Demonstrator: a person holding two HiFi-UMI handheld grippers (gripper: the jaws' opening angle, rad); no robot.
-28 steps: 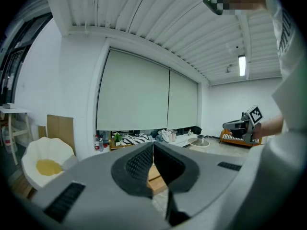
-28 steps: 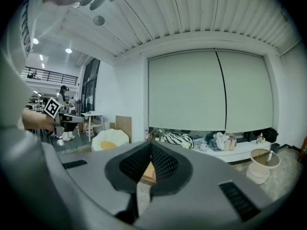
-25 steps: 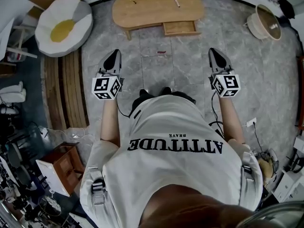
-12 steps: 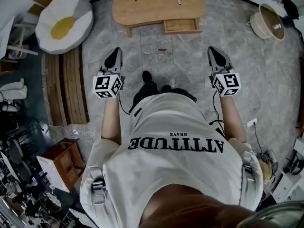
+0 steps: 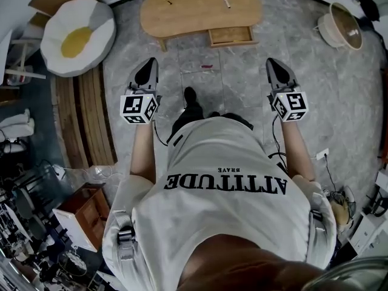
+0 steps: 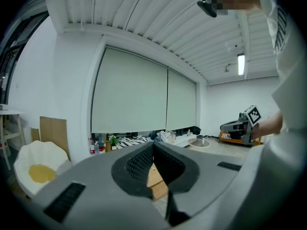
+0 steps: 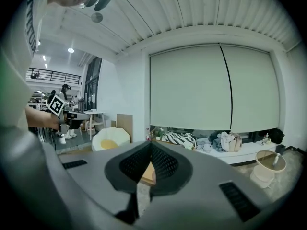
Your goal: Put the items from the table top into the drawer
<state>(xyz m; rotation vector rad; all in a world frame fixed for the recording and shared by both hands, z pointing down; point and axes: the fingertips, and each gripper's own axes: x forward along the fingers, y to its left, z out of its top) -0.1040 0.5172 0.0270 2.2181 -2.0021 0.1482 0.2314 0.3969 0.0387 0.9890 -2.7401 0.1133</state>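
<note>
Head view: left gripper [image 5: 150,65] and right gripper [image 5: 274,65] both pressed together, empty, well apart from the table [image 5: 194,14], where a marker [image 5: 225,2] lies near the open drawer [image 5: 229,36]. Seemingly the approach stage; next, reach and spread jaws

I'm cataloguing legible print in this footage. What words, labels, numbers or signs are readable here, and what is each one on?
"ATTITUDE": large dark letters on the person's white shirt, upside down in the head view.
"BRAVE": small print right beside it on the same shirt.
Marker cubes: black-and-white square patterns only, no words.
Shirt print at the edges of both gripper views: too distorted to read.
Nothing else is legible.
</note>
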